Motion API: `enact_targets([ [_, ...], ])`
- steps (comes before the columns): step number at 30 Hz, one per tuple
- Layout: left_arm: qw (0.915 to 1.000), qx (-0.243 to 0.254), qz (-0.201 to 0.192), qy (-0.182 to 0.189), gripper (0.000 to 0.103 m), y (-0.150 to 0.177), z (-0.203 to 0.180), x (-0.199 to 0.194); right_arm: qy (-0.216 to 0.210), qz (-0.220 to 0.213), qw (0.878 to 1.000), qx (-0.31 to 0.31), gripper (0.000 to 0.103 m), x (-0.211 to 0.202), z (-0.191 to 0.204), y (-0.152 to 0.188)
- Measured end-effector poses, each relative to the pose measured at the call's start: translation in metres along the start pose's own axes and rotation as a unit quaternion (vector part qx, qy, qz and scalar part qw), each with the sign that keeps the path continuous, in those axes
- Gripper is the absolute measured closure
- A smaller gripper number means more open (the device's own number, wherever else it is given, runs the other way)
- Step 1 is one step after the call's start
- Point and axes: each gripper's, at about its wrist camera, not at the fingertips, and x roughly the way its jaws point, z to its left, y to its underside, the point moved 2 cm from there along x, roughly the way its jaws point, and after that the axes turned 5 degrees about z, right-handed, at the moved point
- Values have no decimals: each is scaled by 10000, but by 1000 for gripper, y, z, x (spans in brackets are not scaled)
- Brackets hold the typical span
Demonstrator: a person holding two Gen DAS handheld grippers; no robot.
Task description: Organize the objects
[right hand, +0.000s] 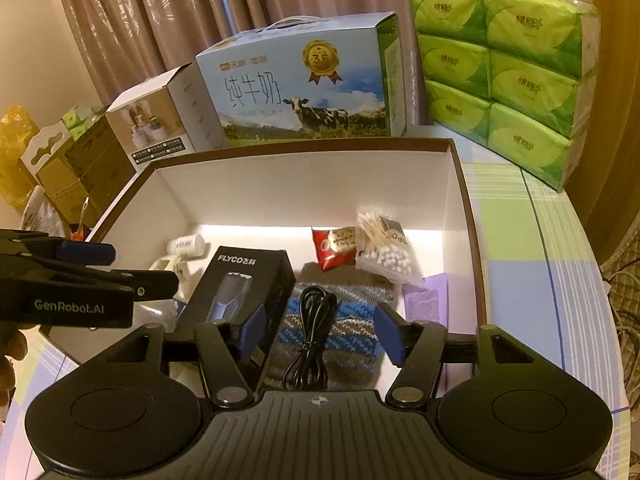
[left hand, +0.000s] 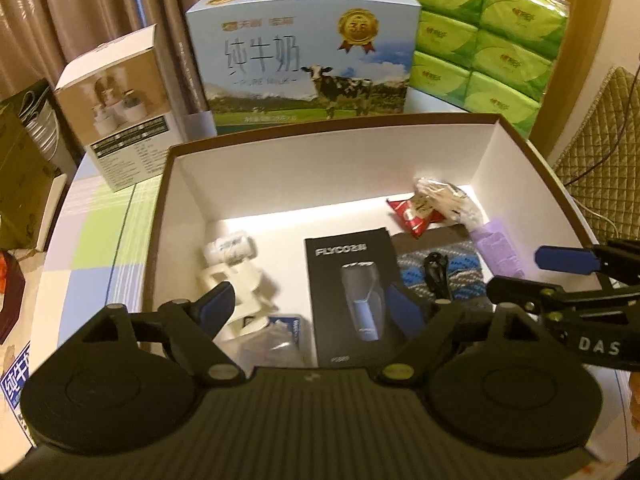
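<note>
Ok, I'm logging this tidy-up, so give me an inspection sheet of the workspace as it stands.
Surface: table under a pastel checked cloth.
Job's things: open storage box holds a black shaver box, knitted cloth, cotton swabs, red snack packet, purple packet, white bottle and white plastic pieces.
Clutter: milk carton, green tissue packs and small white carton behind the box.
Grippers: left gripper open over the box; right gripper open, nothing pinched.
Cables: black cable coiled on the cloth.
Surroundings: curtains, cardboard boxes at left.
</note>
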Motion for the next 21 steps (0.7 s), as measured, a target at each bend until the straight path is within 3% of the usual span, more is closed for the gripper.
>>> enact_targets([
  [13, 9994, -263, 167, -114, 16, 18, 20, -18, -14, 90, 9999, 69, 11, -13, 3, 10],
  [21, 9989, -410, 189, -143, 12, 32, 20, -37, -31, 1, 9999, 156, 4, -33, 5, 16],
])
